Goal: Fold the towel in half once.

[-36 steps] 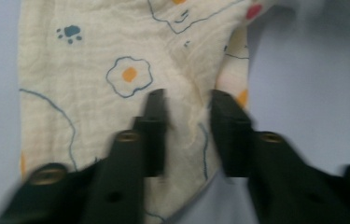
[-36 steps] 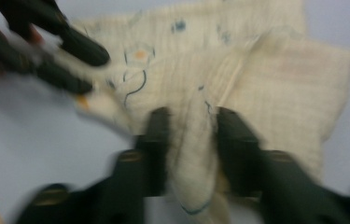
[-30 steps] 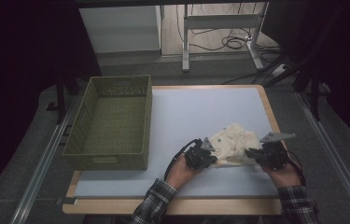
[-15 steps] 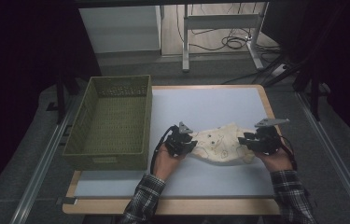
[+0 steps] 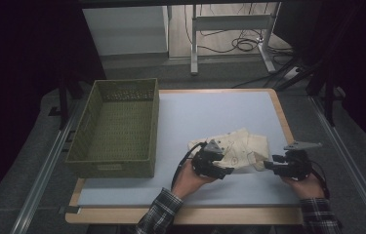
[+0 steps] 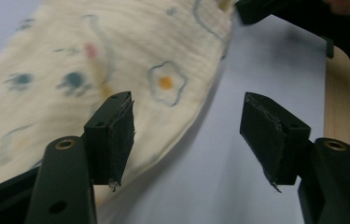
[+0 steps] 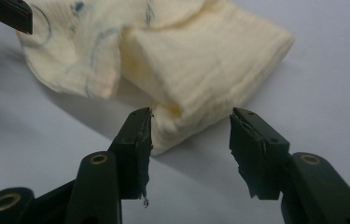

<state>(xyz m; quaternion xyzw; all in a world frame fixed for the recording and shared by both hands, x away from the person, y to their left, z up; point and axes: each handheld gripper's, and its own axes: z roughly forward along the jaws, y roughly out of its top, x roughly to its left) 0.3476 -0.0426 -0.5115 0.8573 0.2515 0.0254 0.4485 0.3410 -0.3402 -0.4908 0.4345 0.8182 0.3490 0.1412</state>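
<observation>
Basket (image 5: 113,127) of green weave at the left of the worktop (image 5: 210,109), holding nothing. Cream cloth (image 5: 241,148) with small printed figures lying crumpled and partly folded on the pale surface right of the basket, between the two claws.

Left claw (image 5: 224,170) at the cloth's near left edge, jaws just opened and standing apart. Seen in the left gripper view: one pad (image 6: 116,135) over the cloth's (image 6: 98,70) edge, the other over bare worktop, no pinch on the fabric.

Right claw (image 5: 270,165) just beside the cloth's right end, jaws likewise just opened. Seen in the right gripper view: folded corner of the cloth (image 7: 200,60) reaching between the parted pads (image 7: 137,140), contact with the left pad unclear, no squeeze.
</observation>
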